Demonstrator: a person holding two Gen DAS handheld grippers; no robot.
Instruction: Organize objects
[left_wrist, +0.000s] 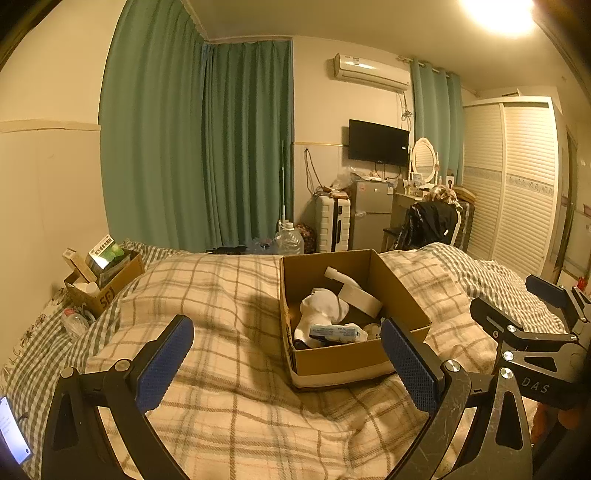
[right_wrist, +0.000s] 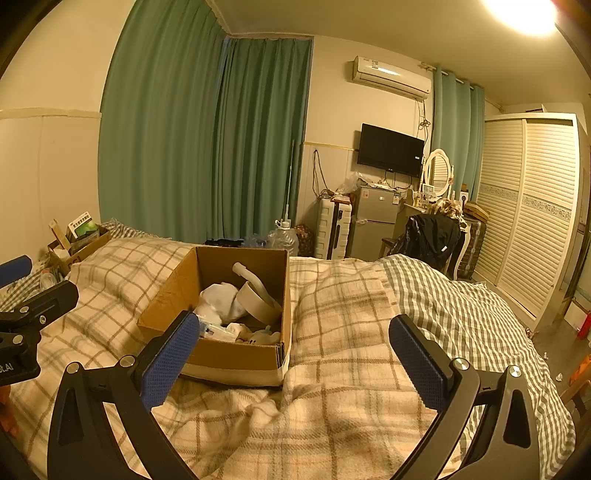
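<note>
Far off the left tool's (left_wrist: 288, 363) left side, a small cardboard box (left_wrist: 105, 291) crammed with upright packets sits at the edge of the bed (left_wrist: 221, 295), against the wall, with a clear plastic bottle (left_wrist: 75, 323) lying just below it. Reaching there risks tipping that box off the mattress, since soft bedding gives no firm footing.

The left tool is spread wide and holds nothing. Ahead of it, nearer its right finger, stands the open cardboard box (left_wrist: 332, 360) holding a white sock (left_wrist: 325, 306), a tape roll (left_wrist: 360, 299) and a blue-labelled pack (left_wrist: 334, 332). A sideways nudge from that finger could skid or tilt the box on the rumpled plaid blanket (left_wrist: 229, 413).

The right tool (right_wrist: 295, 363) is likewise spread and empty, the same box just beyond its left finger. With both tools close together, they could collide over it.
</note>
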